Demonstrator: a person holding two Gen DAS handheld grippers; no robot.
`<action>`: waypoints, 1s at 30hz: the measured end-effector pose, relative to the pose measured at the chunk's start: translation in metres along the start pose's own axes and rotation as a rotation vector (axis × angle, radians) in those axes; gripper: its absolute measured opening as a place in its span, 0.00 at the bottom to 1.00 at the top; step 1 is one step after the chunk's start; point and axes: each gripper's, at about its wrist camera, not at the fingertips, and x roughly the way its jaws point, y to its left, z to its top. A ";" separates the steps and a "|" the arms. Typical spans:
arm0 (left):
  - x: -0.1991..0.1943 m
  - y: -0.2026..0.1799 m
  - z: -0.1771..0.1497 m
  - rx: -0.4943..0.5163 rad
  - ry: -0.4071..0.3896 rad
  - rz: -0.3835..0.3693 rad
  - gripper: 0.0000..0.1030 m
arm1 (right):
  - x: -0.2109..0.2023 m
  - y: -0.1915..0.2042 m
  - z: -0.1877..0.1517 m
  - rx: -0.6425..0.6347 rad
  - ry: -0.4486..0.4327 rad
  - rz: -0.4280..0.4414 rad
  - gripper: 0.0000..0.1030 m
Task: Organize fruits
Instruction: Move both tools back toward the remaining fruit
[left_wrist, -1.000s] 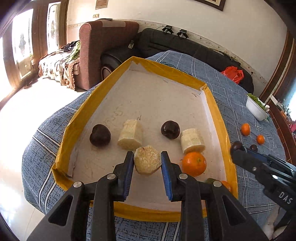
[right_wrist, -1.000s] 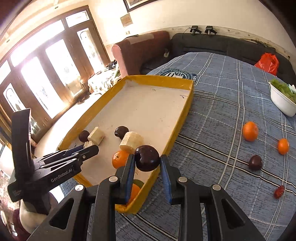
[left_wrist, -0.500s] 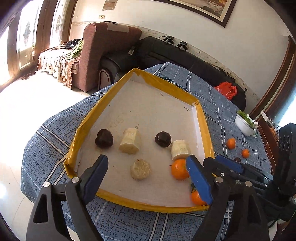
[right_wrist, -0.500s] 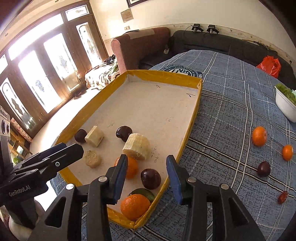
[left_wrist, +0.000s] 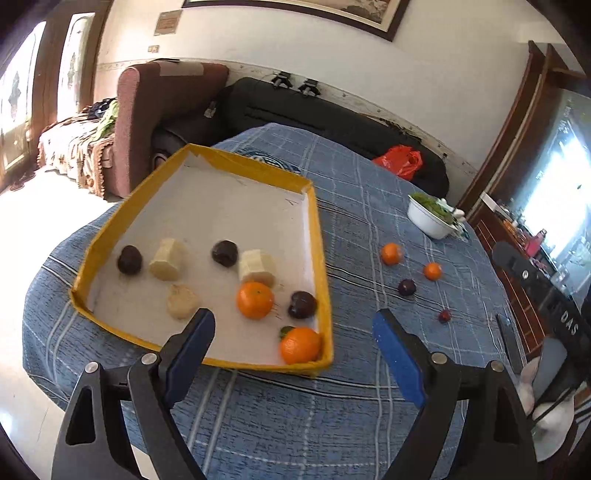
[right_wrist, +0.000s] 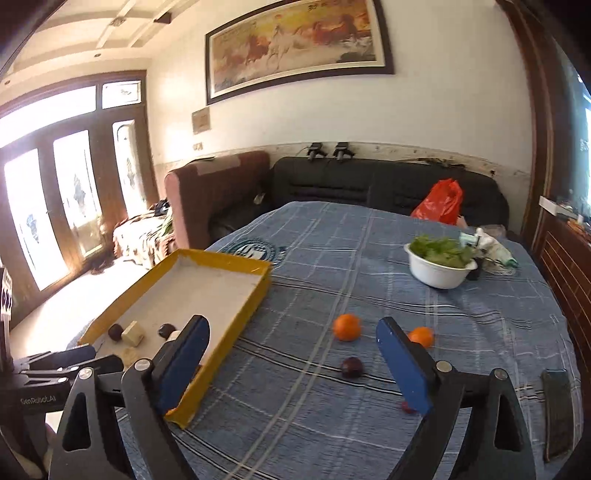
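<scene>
Both tools are empty and clear of the fruit, so the step in hand looks like the gap between one drop-off and the next pick. In the left wrist view the left tool (left_wrist: 293, 332) stands released, jaws wide apart with nothing between them, low in the frame above the near rim of the yellow tray (left_wrist: 321, 258). Inside the tray lie two oranges (left_wrist: 255, 300), three dark plums (left_wrist: 303, 304) and three pale peeled chunks (left_wrist: 256, 266), all gathered toward its near end.

In the right wrist view the right tool (right_wrist: 291, 363) has its jaws opening, with no fruit between the pads; through the gap, at lower centre, the loose fruit shows on the blue plaid tabletop (right_wrist: 332, 258): an orange (right_wrist: 346, 326), a second orange (right_wrist: 421, 336) partly behind the right-hand pad, and a dark plum (right_wrist: 351, 367).

The next move, as I judge it, calls for bringing a tool down over one of these loose pieces, jaws astride it, closing gently since round fruit rolls, then carrying it over the tray wall.

A small red fruit (left_wrist: 444, 315) at centre right of the left view is too small to name, and in the right view it is nearly hidden under the pad. The white bowl of greens (right_wrist: 437, 275) seems no part of the job. The right view cuts off most of the tray's contents behind the left-hand finger.
</scene>
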 end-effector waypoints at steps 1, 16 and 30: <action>0.003 -0.009 -0.003 0.018 0.014 -0.012 0.84 | -0.006 -0.017 0.000 0.029 0.009 -0.016 0.92; 0.038 -0.080 -0.017 0.178 0.119 -0.088 0.84 | 0.039 -0.131 -0.062 0.182 0.291 -0.080 0.71; 0.128 -0.131 0.019 0.293 0.174 -0.054 0.84 | 0.101 -0.136 -0.078 0.198 0.393 -0.076 0.40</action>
